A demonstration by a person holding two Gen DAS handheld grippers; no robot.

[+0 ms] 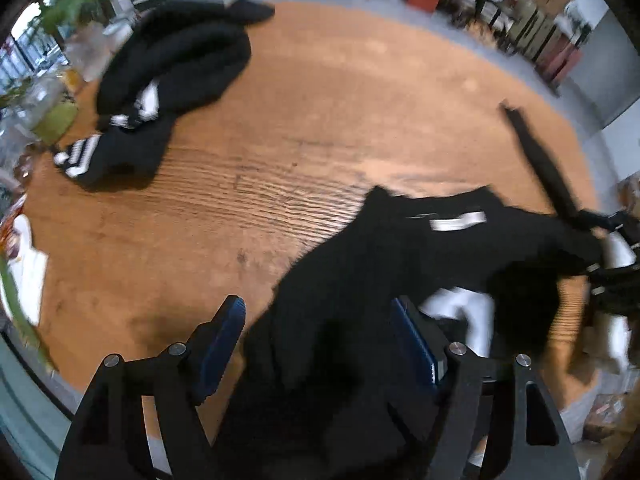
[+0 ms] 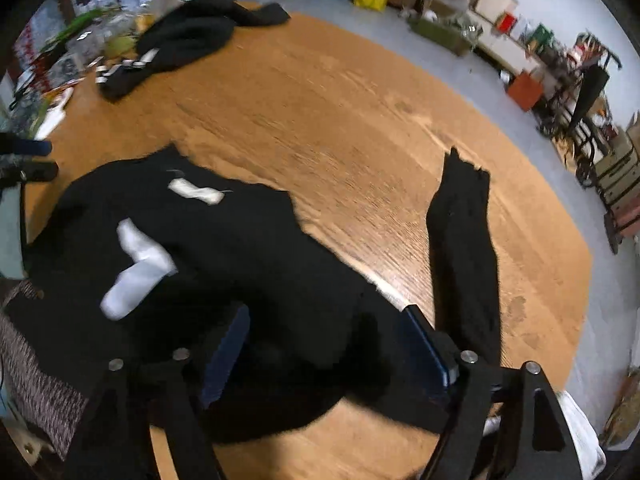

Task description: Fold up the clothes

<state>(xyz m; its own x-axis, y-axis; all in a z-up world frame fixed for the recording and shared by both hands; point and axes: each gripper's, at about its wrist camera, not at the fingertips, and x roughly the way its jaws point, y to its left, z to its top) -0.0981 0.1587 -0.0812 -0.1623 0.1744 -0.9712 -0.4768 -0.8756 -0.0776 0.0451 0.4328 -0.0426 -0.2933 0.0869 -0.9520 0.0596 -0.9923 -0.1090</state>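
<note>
Overhead: two garments, two grippers

Two black garments lie on the wooden counter (image 1: 320, 100): a sweater (image 2: 240, 260) near the front edge, striped clothes (image 1: 168, 80) far-left. Left gripper (image 1: 316, 344) and right gripper (image 2: 324, 352) gape wide over the sweater, gripping nothing. Bare wood between.

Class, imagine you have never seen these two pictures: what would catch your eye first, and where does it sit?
A black garment with white patches sprawls over the near part of the round wooden table, one sleeve stretched away to the right. Both the left gripper and the right gripper stand open over it. A second dark heap with white stripes lies at the table's far left edge.
</note>
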